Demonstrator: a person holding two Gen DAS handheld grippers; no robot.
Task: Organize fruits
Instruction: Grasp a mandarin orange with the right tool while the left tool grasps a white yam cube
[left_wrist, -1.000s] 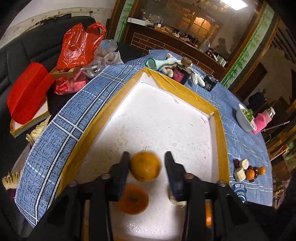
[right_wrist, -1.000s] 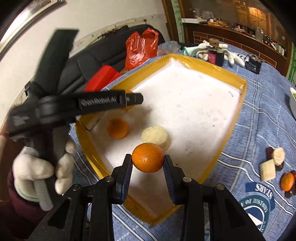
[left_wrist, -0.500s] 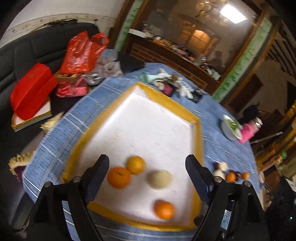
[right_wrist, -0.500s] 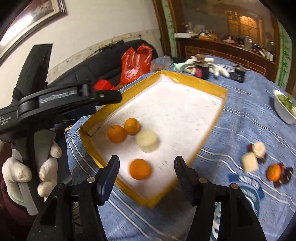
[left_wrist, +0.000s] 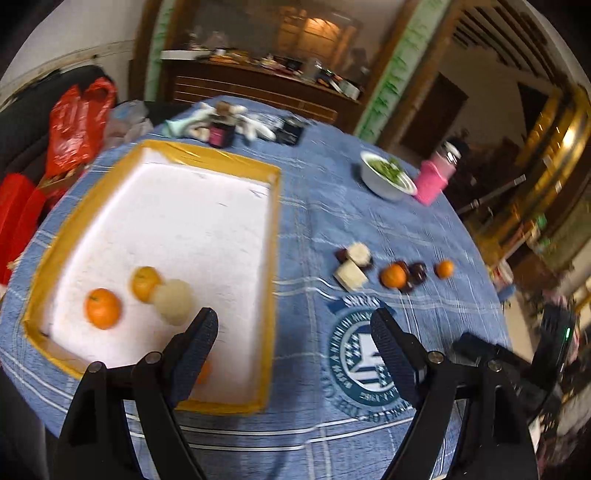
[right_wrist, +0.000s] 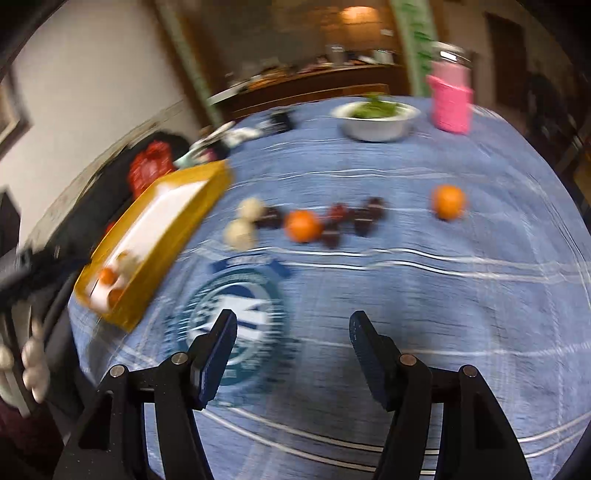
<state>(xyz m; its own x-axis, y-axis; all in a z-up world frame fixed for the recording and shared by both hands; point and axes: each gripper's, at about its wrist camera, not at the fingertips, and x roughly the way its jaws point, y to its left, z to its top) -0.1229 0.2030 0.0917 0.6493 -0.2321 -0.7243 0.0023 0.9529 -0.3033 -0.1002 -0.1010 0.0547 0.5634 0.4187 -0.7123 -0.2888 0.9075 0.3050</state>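
Note:
A white tray with a yellow rim (left_wrist: 271, 221) lies on the blue cloth. In it are two oranges (left_wrist: 102, 308) (left_wrist: 144, 283), a pale round fruit (left_wrist: 173, 301) and a third orange (left_wrist: 203, 371) half hidden behind my left finger. On the cloth to its right lie pale pieces (left_wrist: 351, 273), dark fruits (left_wrist: 417, 271) and two oranges (left_wrist: 393, 276) (left_wrist: 444, 268). My left gripper (left_wrist: 293, 341) is open and empty above the tray's near right corner. My right gripper (right_wrist: 291, 345) is open and empty over the cloth, short of the loose fruit (right_wrist: 303, 226); that view is blurred.
A white bowl of greens (left_wrist: 388, 177) and a pink-sleeved bottle (left_wrist: 436, 173) stand at the far right. Small items (left_wrist: 229, 125) lie beyond the tray. Red bags (left_wrist: 77, 125) sit on a dark sofa at left. The tray (right_wrist: 173, 236) lies left of my right gripper.
Both grippers let go of their oranges in the tray, opened wide and drew back. Both have since swung right, toward the loose fruit on the cloth.

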